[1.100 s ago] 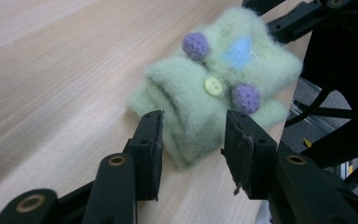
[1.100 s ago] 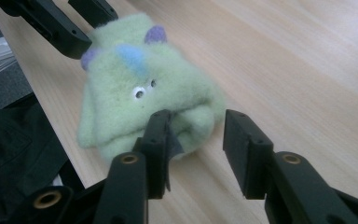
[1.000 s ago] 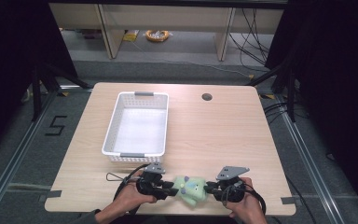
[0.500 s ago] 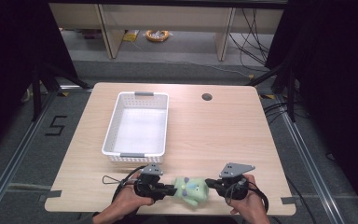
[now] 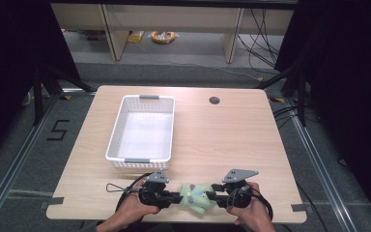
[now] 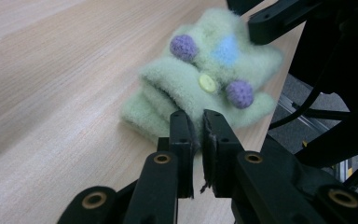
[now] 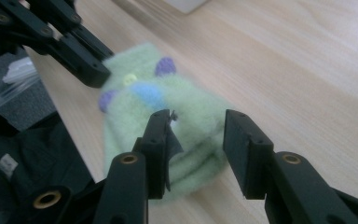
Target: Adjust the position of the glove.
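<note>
A fuzzy green plush toy (image 5: pixel 197 196) with 2 purple knobs lies flat at the table's near edge.

Desk (image 5: pixel 232 140) evenly lit from overhead, surroundings falling to black; white basket (image 5: pixel 142 133) floor slightly washed out; both gripper views soft, green plush toy (image 6: pixel 205 88) blurred, near jaws sharper, faint shadow under toy

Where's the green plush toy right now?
In the high view, the green plush toy lies at the table's near edge, between the left gripper and right gripper, below the white basket.
</note>
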Demonstrator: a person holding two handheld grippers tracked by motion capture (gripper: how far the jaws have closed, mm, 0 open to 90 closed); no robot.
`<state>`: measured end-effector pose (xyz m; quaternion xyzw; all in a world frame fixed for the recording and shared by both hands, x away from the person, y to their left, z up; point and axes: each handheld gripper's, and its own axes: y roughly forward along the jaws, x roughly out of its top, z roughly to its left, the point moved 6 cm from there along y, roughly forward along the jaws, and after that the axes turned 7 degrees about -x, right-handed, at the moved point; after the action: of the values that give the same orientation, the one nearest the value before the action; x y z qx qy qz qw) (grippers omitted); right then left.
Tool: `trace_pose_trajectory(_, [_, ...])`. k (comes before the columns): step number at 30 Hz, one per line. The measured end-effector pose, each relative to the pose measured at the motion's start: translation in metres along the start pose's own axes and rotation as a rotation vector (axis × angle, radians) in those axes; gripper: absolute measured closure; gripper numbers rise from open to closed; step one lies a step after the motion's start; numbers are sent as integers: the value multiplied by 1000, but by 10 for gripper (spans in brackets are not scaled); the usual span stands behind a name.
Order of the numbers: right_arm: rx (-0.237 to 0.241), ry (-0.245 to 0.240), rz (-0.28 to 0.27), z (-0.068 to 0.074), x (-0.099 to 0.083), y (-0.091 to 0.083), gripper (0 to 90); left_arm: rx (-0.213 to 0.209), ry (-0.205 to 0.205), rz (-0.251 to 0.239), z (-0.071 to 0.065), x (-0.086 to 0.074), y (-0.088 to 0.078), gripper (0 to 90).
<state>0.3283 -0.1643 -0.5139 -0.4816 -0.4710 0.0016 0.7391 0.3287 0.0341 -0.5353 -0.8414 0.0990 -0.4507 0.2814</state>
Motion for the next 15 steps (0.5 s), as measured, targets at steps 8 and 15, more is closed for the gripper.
trace_pose_trajectory(8, [11,-36,15,-3,-2,7,900,-2,4,8,0,-1,1,827])
trace_pose_trajectory(15, [20,-56,-31,0,8,0,900,-13,2,-8,-6,0,-1,830])
